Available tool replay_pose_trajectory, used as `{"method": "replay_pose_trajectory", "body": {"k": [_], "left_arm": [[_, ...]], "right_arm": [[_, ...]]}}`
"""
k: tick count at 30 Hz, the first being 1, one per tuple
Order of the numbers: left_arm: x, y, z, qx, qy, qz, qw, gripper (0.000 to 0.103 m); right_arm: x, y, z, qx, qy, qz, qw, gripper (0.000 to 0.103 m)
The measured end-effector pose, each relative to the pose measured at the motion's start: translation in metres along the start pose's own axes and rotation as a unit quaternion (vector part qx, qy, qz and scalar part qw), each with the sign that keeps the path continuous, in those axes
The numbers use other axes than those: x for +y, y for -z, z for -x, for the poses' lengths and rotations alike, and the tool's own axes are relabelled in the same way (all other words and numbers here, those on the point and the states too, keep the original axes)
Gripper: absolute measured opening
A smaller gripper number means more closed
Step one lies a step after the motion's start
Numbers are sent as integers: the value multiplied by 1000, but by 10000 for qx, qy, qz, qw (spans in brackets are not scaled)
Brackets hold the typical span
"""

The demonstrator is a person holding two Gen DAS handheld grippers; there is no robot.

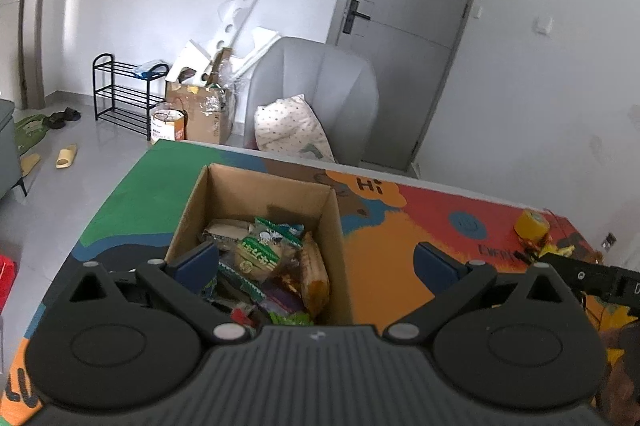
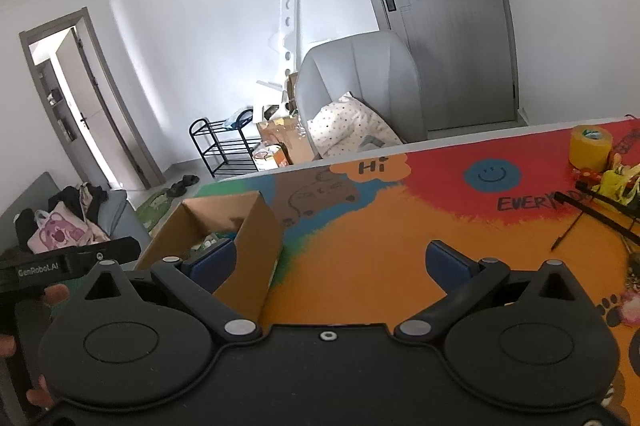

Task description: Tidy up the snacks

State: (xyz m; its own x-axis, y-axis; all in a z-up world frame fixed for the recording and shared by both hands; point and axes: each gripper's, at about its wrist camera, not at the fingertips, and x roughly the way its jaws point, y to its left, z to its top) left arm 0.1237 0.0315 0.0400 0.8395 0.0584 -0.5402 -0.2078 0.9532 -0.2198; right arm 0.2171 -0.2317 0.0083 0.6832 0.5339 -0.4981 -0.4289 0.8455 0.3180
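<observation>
One open cardboard box [image 1: 256, 193] sits on the colourful table mat [image 2: 360, 266], heaped with crinkled snack packets [image 1: 260, 254], mostly green and brown. Two grippers hover, left gripper [image 1: 316, 262] and right gripper [image 2: 330, 262], both spread apart, holding nothing.

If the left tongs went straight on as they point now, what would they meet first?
Most likely the snack packets in the open cardboard box: the open, empty left tongs straddle its right wall, though depth is unclear.
</observation>
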Motion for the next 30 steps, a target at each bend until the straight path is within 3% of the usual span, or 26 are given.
{"method": "replay_pose_trajectory", "body": {"k": [8,12,19,24,30], "left_arm": [[-4,6,18,103,185,-172,9996,103],[-3,8,34,-52,-11,-238,9997,103],[2,12,46,-113,-18,-381,9992,103],[10,21,44,-39,-185,-483,9987,103],[21,32,33,169,-203,-254,9993,103]], "right_arm": [[0,5,23,-82,109,36,9999,103],[-1,7,34,-81,101,84,9999,103],[-8,10,47,-105,120,76,9998,103],[-13,15,42,12,93,147,9998,103],[-21,20,36,129,135,125,9997,103]]}}
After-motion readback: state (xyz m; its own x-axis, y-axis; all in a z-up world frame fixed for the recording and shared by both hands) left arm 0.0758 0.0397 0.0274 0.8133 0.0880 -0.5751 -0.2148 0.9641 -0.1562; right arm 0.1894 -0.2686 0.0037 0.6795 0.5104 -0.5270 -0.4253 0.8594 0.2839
